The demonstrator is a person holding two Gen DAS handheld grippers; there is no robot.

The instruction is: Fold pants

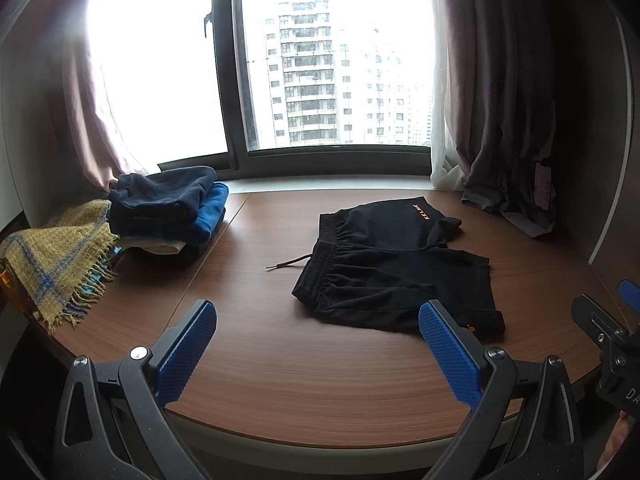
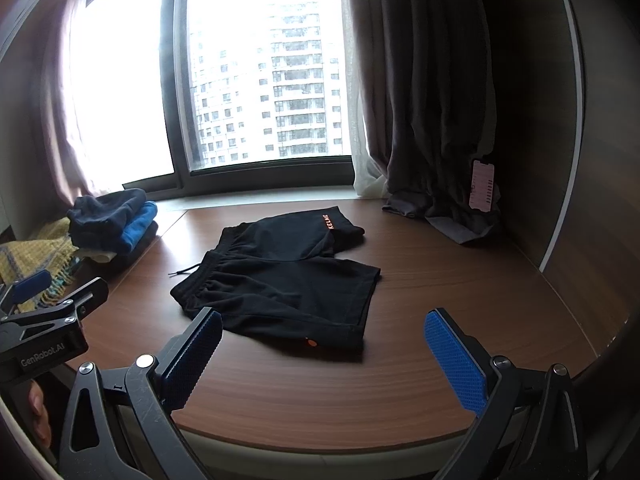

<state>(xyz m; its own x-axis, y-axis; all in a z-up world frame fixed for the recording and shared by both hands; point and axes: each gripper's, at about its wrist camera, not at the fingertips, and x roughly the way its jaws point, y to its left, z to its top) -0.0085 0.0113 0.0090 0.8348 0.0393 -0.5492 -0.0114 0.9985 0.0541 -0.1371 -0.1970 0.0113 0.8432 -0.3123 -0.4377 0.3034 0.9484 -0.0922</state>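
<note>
A pair of black shorts [image 1: 396, 276] [image 2: 280, 284] lies on the brown wooden table, waistband to the left, legs to the right, with an orange logo on the far leg and a drawstring trailing left. The far leg is partly crumpled. My left gripper [image 1: 318, 312] hovers open near the table's front edge, its right pad just before the shorts' near hem. My right gripper [image 2: 324, 322] is open too, its blue pads on either side of the shorts' near hem, above the table. Neither holds anything. Each gripper shows at the edge of the other's view.
A stack of folded dark and blue clothes [image 1: 168, 208] [image 2: 112, 224] sits at the back left, beside a yellow plaid scarf [image 1: 56, 260]. Curtains [image 1: 500, 120] hang at the right, their ends on the table. A window [image 1: 332, 60] lies behind. The table's [image 1: 280, 360] front edge curves.
</note>
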